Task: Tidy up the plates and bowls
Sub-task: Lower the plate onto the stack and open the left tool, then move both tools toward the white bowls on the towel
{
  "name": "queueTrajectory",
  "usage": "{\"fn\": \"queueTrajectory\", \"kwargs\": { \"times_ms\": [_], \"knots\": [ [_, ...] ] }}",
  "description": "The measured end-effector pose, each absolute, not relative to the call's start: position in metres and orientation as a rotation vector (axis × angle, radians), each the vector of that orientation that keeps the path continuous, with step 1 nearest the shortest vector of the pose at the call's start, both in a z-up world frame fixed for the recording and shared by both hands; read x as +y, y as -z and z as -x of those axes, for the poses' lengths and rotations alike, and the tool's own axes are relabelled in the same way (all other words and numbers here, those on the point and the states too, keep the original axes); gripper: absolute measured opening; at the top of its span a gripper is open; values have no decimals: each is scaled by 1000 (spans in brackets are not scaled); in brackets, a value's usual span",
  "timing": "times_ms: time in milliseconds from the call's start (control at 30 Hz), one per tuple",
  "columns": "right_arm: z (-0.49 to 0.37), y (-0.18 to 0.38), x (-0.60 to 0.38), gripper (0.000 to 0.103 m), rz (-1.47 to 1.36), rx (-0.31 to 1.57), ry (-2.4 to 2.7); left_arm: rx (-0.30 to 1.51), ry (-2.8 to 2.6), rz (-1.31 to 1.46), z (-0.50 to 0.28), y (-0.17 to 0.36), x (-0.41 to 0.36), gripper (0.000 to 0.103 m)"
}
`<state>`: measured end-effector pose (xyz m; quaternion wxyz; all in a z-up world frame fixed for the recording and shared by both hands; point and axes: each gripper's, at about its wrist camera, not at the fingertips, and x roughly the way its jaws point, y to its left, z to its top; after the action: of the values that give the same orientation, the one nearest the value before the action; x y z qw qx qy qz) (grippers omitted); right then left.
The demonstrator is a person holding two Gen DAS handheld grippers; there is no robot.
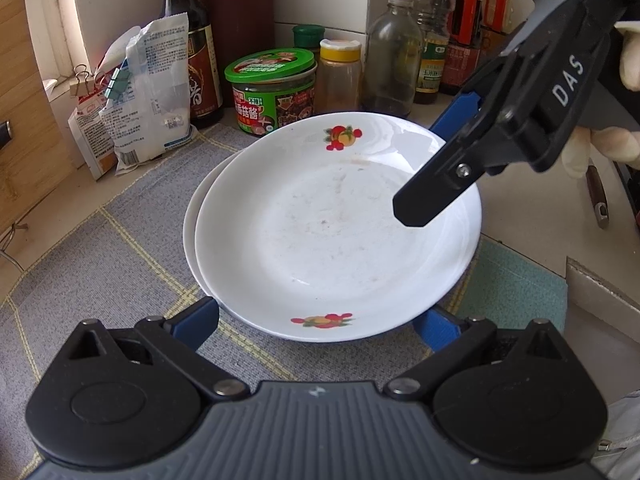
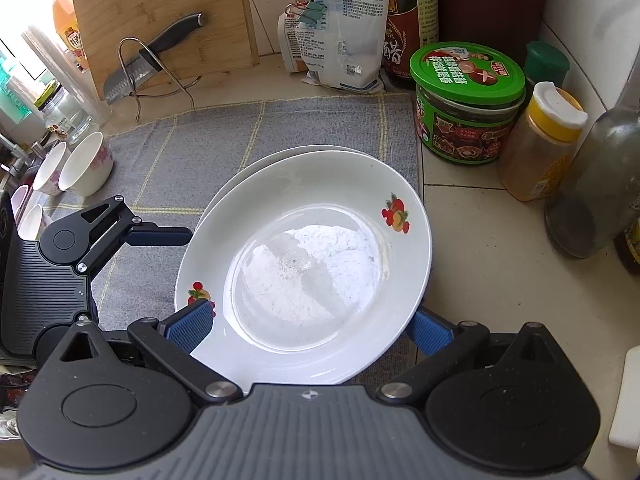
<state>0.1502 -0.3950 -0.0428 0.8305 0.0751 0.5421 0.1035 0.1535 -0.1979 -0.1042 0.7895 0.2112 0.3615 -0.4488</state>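
1. two white plates sit stacked on the grey mat (image 2: 192, 152) on the table: the top plate (image 1: 332, 232) with fruit prints lies slightly off-centre on the lower plate (image 1: 191, 216), whose rim peeks out on one side.
2. the right gripper (image 2: 308, 328) has its fingers apart, straddling the near edge of the top plate; one blue pad overlaps the rim by the fruit print, the other sits at the opposite edge. whether either pad touches the plate i cannot tell.
3. the left gripper (image 1: 320, 324) also has its fingers spread, one each side of the plate's near rim, gripping nothing.
4. the deciding relation: the plate lies straight ahead of both sets of fingers, and being round it has no long axis. the right gripper looks nearer, with the rim running under its body, so it is probably the one to close or let go.
5. only the right wrist view shows the small bowls (image 2: 80, 164) on their sides at the mat's far edge, well apart from the plates. only the left wrist view shows a gloved hand (image 1: 600, 148) behind the right gripper.
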Motion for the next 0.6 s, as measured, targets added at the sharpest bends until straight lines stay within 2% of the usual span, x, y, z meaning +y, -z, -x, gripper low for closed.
{"fn": "queueTrajectory", "kwargs": {
  "times_ms": [200,600],
  "knots": [
    [-145,42,-394,103,-143,1150,-207,763,964,-457,-150,101,-197,102],
    [-135,21,-374,103,-66,1016,-246,715,880,-366,-145,82,-179,102]
  ]
}}
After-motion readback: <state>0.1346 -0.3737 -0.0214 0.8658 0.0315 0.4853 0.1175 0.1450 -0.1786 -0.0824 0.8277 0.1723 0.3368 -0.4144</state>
